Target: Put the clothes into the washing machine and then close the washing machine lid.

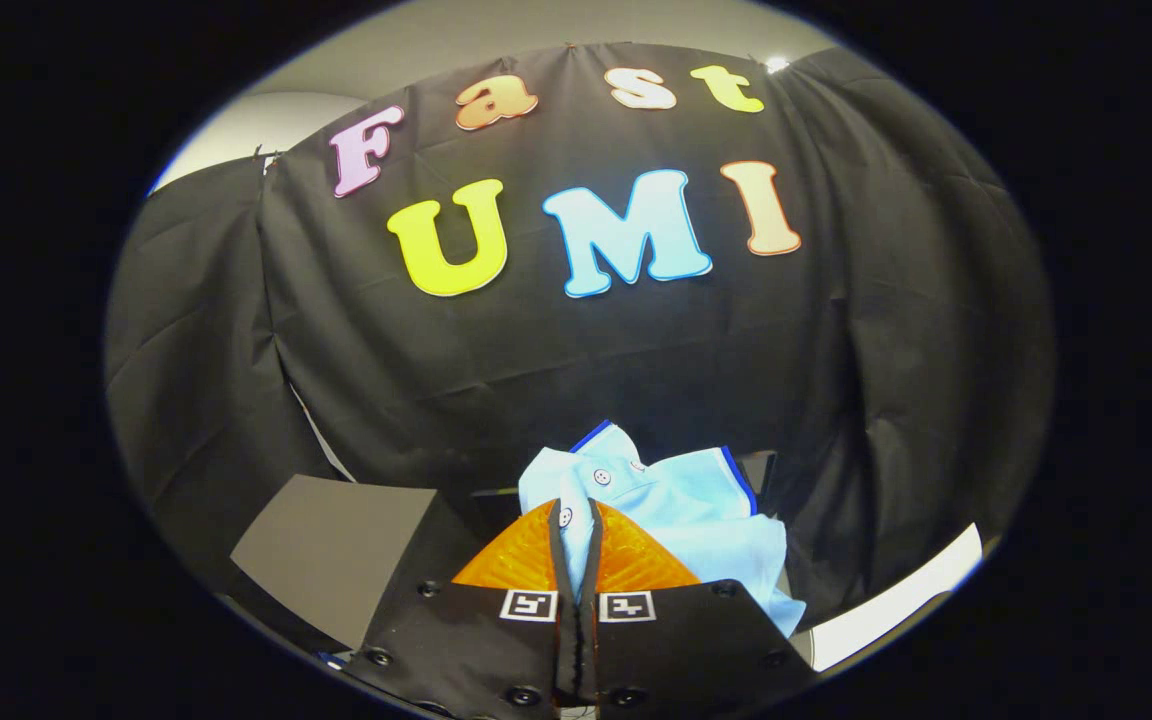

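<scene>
Pale blue shirt pinched between fingers, seemingly lifted clear

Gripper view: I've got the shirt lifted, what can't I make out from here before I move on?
- Light blue shirt: its lower part is hidden behind the gripper, which is shut on it.
- What lies under the shirt: covered by the cloth and the gripper body.
- Grey panel beside the gripper: partly blocked by the gripper body; cannot tell what it belongs to.
</scene>
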A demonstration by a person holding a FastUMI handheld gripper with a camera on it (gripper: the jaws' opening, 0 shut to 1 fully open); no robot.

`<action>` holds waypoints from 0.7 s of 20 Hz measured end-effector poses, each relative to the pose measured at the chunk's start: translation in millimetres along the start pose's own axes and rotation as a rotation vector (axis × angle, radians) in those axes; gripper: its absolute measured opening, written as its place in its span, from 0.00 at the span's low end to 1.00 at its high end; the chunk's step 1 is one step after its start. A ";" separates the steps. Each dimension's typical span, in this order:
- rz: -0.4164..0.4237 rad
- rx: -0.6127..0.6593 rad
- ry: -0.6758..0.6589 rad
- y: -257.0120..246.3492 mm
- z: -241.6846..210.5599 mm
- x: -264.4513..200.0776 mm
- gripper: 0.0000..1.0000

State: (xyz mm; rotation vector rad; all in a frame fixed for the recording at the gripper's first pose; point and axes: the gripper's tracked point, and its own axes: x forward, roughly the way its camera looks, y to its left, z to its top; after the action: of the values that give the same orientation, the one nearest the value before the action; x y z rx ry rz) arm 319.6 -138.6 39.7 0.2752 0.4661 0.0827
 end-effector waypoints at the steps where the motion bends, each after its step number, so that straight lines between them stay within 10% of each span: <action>1: -0.006 0.008 0.017 -5.1 -10.2 2.7 0.02; 14: -0.111 0.058 0.240 -55.7 -147.6 80.4 0.02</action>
State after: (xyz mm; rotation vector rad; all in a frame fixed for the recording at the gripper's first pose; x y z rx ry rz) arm 325.0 -144.8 -137.2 0.2973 0.7218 -0.0068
